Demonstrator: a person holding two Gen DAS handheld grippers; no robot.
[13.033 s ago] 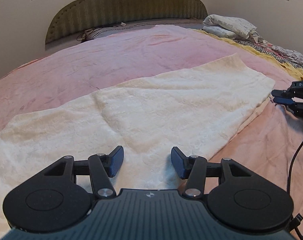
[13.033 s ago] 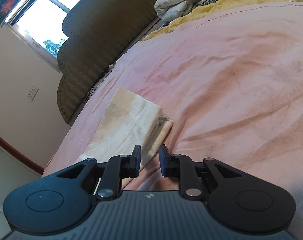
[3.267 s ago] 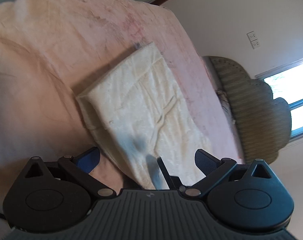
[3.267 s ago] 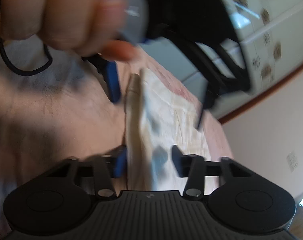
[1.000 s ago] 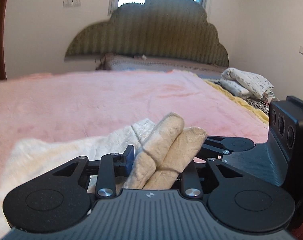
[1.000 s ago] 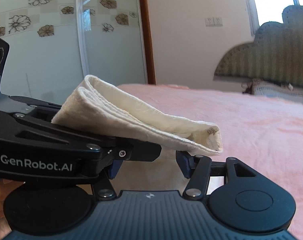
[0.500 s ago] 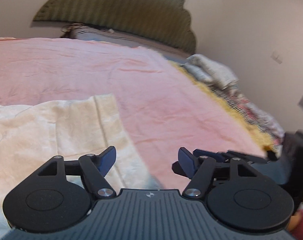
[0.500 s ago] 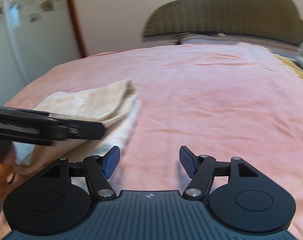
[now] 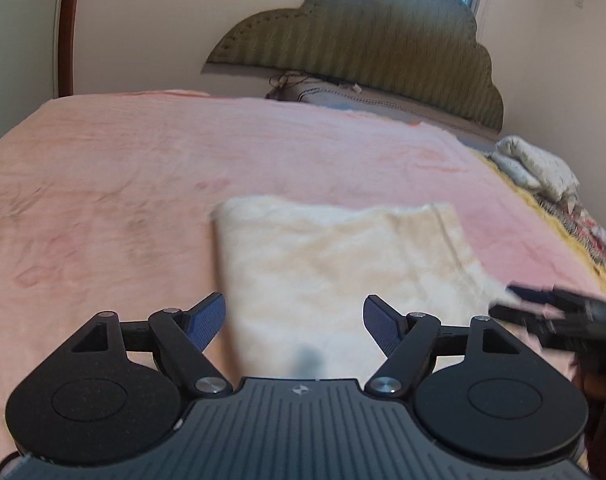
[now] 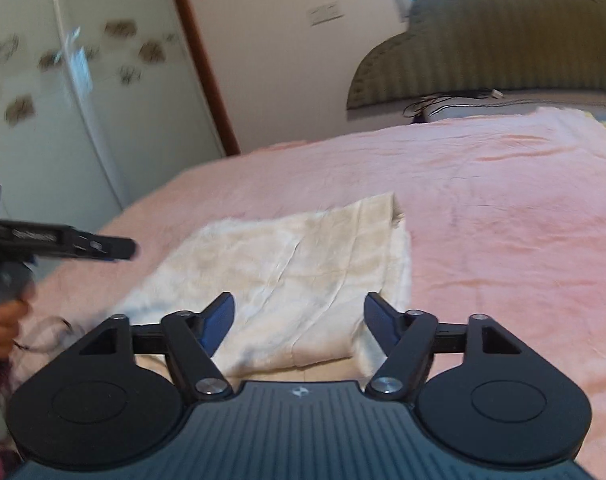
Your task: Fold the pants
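The cream pants (image 9: 335,256) lie folded into a flat rectangle on the pink bedspread (image 9: 103,184). They also show in the right wrist view (image 10: 287,264). My left gripper (image 9: 294,322) is open and empty, just above the near edge of the folded pants. My right gripper (image 10: 299,320) is open and empty over the near right part of the pants. The right gripper shows blurred at the right edge of the left wrist view (image 9: 559,316). The left gripper shows at the left of the right wrist view (image 10: 63,244).
A dark green padded headboard (image 9: 375,44) stands at the far end of the bed. Folded bedding (image 9: 535,168) and patterned cloth lie along the bed's right side. A white wardrobe (image 10: 63,100) with flower prints stands left of the bed.
Both grippers have let go of the folded pants and pulled back. The pants now lie flat on the bed. Both cameras have swung and sit a little farther from the cloth.
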